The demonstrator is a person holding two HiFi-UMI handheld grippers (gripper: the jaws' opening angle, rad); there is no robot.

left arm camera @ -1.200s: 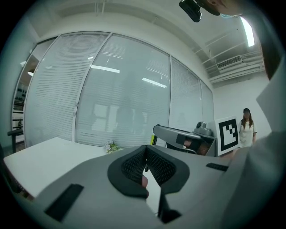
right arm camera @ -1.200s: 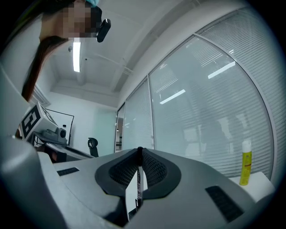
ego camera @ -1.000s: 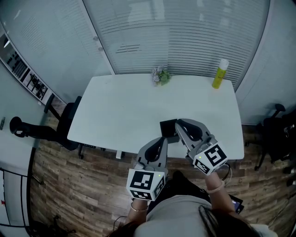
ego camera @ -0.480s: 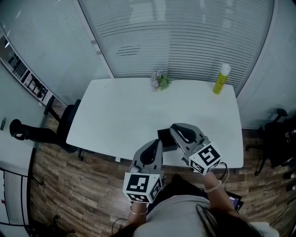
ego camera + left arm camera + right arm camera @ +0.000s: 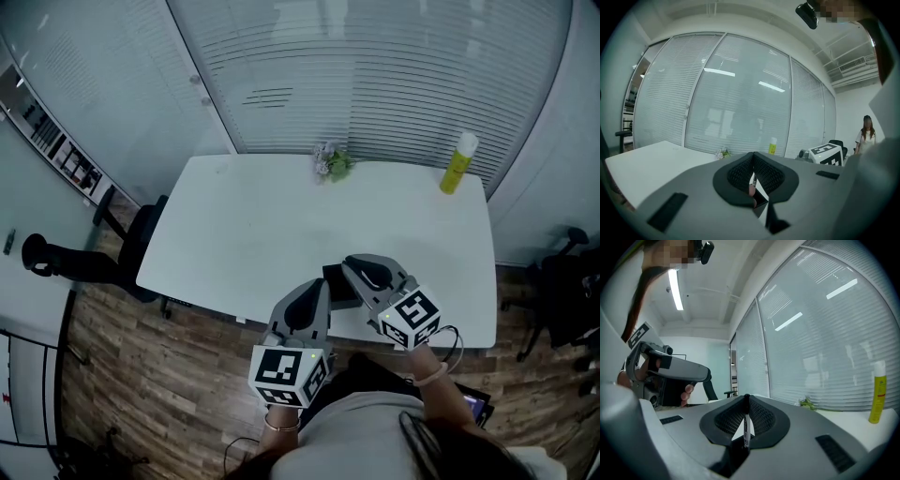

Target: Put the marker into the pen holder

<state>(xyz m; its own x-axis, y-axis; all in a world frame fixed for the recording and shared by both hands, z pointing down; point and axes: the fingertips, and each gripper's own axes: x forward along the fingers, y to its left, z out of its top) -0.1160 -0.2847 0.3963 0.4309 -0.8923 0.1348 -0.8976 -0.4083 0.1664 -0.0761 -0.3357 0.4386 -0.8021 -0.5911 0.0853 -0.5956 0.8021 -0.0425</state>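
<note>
White and wide, the surface (image 5: 281,216) is carrying a black pen holder (image 5: 339,289) near its front edge, close to the person. The right gripper (image 5: 354,267) is clamping its jaws on a thin white marker (image 5: 746,425) with a black cap, holding it upright between the pads. Seen from the head view, this gripper's tip is hanging right at the pen holder's far side; the marker itself is hidden there. The left gripper (image 5: 321,289) is resting just beside the pen holder's near left side with its jaws drawn together. A dark corner of the pen holder is showing through the slit below their tips, and I cannot tell whether they are pinching its wall. A yellow bottle (image 5: 457,164) and a small bunch of flowers (image 5: 333,164) are standing along the far edge.
</note>
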